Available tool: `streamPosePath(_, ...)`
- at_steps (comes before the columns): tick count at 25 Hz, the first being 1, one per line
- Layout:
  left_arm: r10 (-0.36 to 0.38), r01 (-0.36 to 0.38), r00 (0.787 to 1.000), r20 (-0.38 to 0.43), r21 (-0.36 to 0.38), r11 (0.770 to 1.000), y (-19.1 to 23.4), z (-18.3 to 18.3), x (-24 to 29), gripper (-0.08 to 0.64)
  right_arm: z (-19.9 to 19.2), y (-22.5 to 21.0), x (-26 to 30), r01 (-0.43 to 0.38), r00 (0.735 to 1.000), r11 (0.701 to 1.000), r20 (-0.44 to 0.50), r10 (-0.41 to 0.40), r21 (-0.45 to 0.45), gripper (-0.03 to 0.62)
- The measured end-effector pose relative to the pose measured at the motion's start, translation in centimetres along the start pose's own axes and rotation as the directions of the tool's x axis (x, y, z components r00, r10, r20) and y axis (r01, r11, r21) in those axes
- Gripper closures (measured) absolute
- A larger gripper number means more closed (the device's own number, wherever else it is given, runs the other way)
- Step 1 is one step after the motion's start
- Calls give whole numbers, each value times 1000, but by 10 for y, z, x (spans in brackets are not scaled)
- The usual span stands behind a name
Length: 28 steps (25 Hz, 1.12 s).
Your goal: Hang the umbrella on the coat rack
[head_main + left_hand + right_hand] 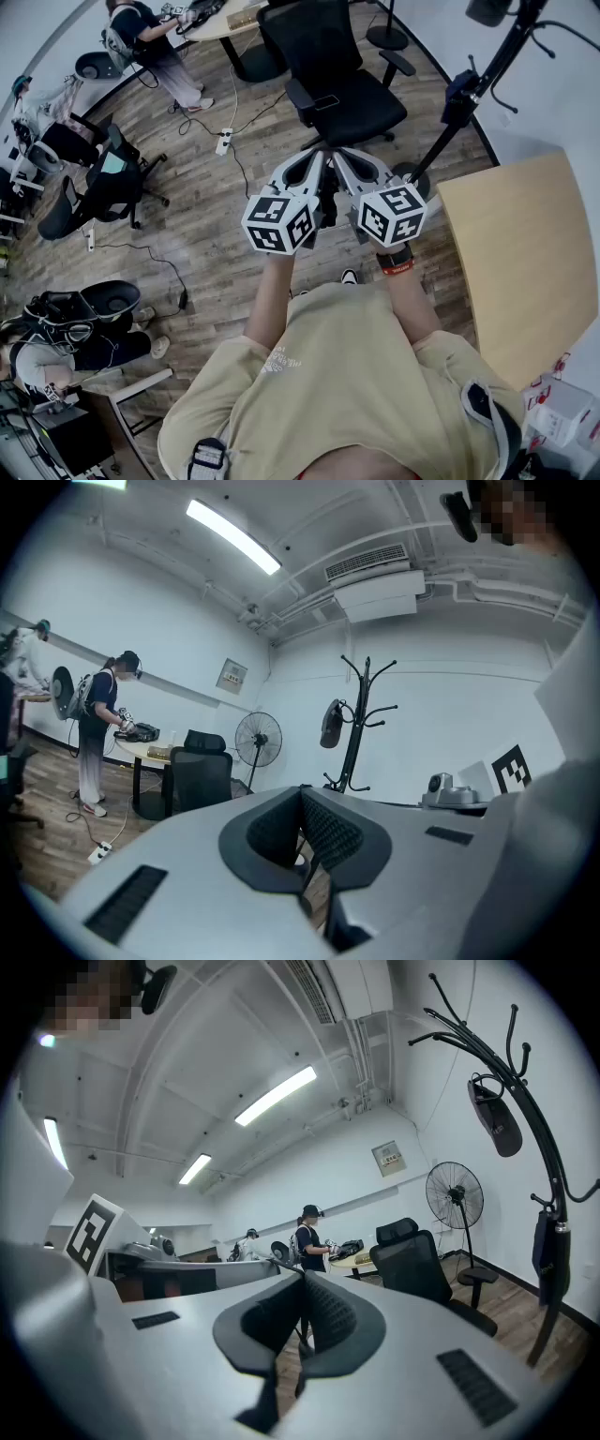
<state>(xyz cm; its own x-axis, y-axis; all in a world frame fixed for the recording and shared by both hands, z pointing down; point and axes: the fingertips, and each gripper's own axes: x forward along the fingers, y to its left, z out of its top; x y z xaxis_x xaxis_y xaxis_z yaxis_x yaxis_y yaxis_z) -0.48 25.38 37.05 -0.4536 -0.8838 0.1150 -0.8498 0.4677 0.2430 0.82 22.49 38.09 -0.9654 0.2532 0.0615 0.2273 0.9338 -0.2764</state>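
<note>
The compact, dark folded umbrella (332, 724) hangs from one of the upper hooks of the black metal coat rack (356, 733), off to the person's front right. Its long axis runs close to upright, leaning only a little, with the lower end pointing at the floor and clear of the rack's pole. Neither tool touches it.

The person stands well back from the rack with both forearms stretched forward from the chest, side by side, aiming out across the room. The left gripper (302, 794) has its ribbed black pads brought together at the tip, with nothing between them. The right gripper (302, 1281) is the same: pads meeting, nothing held. In the head view the two marker cubes sit close beside one another above the wrists, and the right wrist wears a red and black band (396, 262).

Underfoot is a brown wood-plank floor (206, 234) with cables trailing over it. A black mesh office chair (337, 75) stands straight ahead and a pale wooden table (525, 253) is to the right. A black standing fan (258, 740) is by the white wall, and another person (150, 42) works at a far desk under long ceiling strip lights (234, 536).
</note>
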Motion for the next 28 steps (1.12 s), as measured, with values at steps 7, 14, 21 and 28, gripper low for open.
streamPosePath(7, 4, -4, 1000, 17, -5, 1000, -13, 1, 29, 537, 10, -29, -6, -26, 1000, 1000, -4, 26, -6, 577)
streamPosePath(14, -11, 12, 1000, 13, -12, 1000, -25, -3, 58, 537, 13, -61, -10, -29, 999, 999, 21, 28, 35, 575)
streamPosePath(21, -76, 76, 997, -15, 0, 997, -39, -5, 93, 537, 16, -94, -17, 36, 999, 998, 39, -38, 56, 575)
streamPosePath(28, -161, 161, 986, -44, -20, 987, -37, -11, 149, 537, 20, -146, -7, 127, 991, 989, 41, -130, 70, 575)
